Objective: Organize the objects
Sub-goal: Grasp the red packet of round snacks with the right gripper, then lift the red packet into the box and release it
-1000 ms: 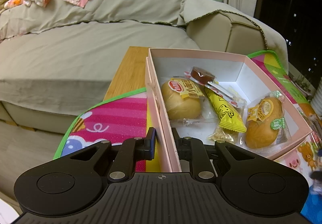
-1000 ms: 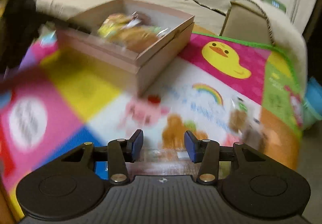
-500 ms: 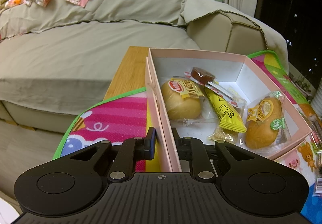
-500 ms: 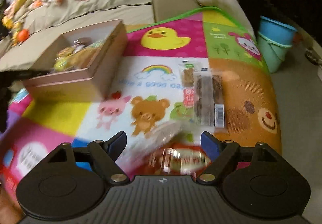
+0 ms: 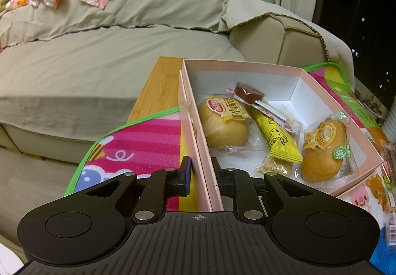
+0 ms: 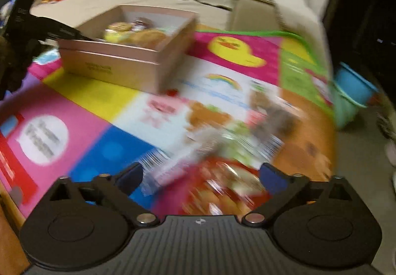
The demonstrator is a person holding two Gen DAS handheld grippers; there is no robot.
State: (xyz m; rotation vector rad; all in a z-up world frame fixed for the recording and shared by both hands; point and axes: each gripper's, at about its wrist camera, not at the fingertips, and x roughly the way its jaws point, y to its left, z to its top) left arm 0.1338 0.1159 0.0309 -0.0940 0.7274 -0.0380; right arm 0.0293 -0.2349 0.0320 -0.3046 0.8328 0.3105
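My left gripper (image 5: 200, 170) is shut on the near left wall of the pink box (image 5: 195, 126), one finger outside, one inside. In the box lie two wrapped buns (image 5: 222, 124), a yellow snack stick (image 5: 274, 136) and a brown round sweet (image 5: 247, 92). In the blurred right wrist view my right gripper (image 6: 200, 176) is open wide above a red snack packet (image 6: 222, 186) on the colourful play mat (image 6: 99, 102). More wrapped snacks (image 6: 272, 116) lie beyond it. The pink box (image 6: 118, 64) stands at the far left there.
A beige sofa (image 5: 99, 52) with clothes and a neck pillow lies behind the table. The wooden table edge (image 5: 158, 87) shows beside the mat. A blue bucket (image 6: 354, 87) stands on the floor to the right.
My right gripper has opened wide and swung from the box toward the loose snacks, coming down over the red packet. The left gripper has not moved.
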